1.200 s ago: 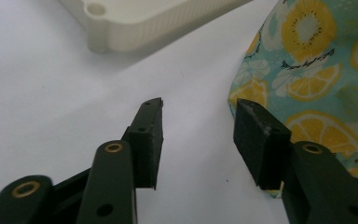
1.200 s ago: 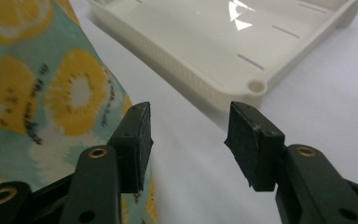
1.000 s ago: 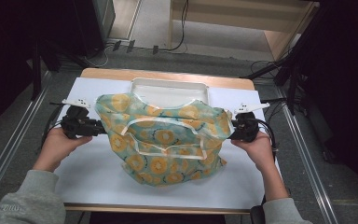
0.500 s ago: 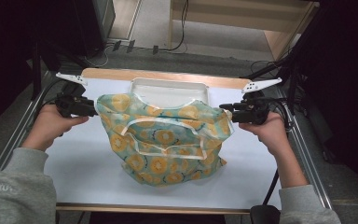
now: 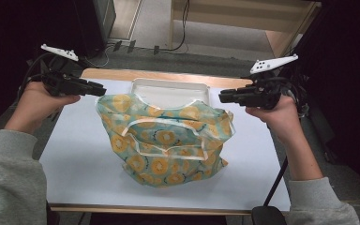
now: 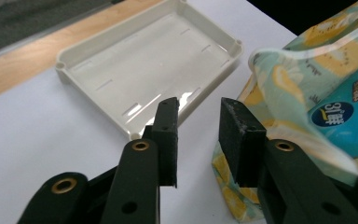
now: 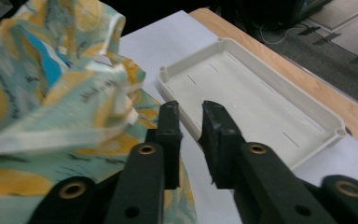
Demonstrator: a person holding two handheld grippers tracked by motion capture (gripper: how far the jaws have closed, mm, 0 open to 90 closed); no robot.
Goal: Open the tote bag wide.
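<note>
Fabric bag (image 5: 164,138), patterned in teal and yellow, sits slumped near the middle of the white table (image 5: 75,154), its far edge just in front of a shallow white tray (image 5: 168,89). Both grippers hang above the table at either side of it, level and pointing inward at each other. The left gripper (image 5: 101,89) is just beside the bag's upper left corner but apart from it; in the left gripper view its 2 jaws stand parted with nothing between them, the bag lying off to their right (image 6: 307,84) and the tray beyond (image 6: 140,70). The right gripper (image 5: 222,97) sits near the bag's upper right corner, also clear of it; its jaws show a narrow bare gap. Both pairs of jaws have just been closing.
</note>
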